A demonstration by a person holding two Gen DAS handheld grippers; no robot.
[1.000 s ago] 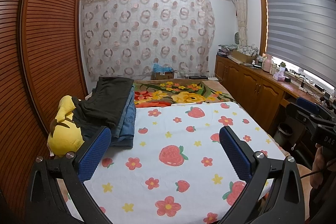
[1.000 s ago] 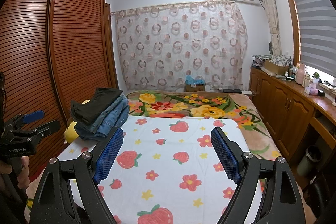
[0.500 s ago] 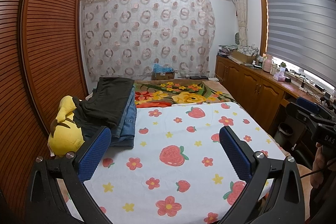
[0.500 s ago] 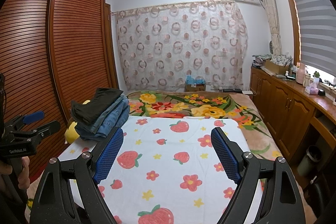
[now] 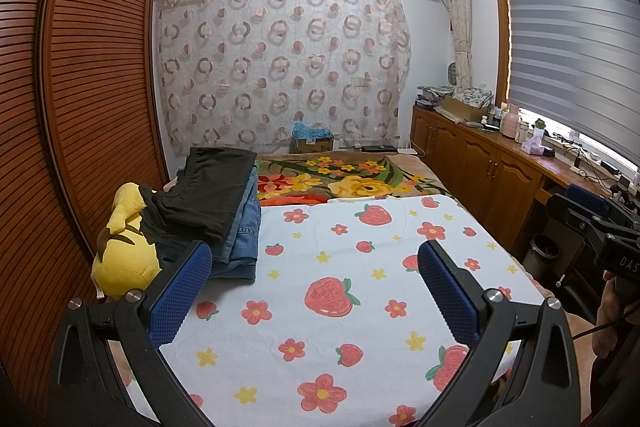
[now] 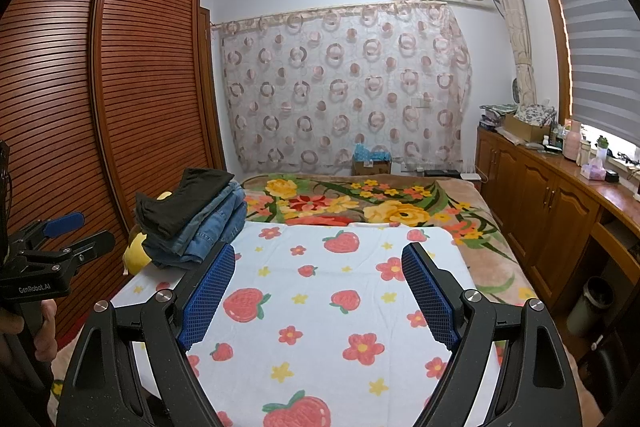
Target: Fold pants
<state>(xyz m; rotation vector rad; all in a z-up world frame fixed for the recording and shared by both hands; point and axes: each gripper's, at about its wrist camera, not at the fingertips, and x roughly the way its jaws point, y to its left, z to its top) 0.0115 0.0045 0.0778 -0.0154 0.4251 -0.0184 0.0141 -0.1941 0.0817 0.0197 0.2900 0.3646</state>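
Above the strawberry sheet [image 5: 340, 307], both tools, left tool [image 5: 314, 255] and right tool [image 6: 318, 255], hover level, released and empty; stacked pants [image 5: 216, 199] at ten o'clock.

The left gripper [image 5: 314, 285] fills the bottom of its own view: a matte black frame with triangular cut-outs, silver round-headed screws at the joints, and two fingers [image 5: 180, 293] faced with blue dimpled pads. The right gripper [image 6: 318, 291] is built the same, black with silver screws and blue textured fingers [image 6: 208, 297]. At the left edge of the right view, the other unit's black body carries white "GenRobot.AI" lettering, with bare skin of the hand [image 6: 42, 327] below. At the right edge of the left view, white letters "DAS" show, with a thin black cable beneath.
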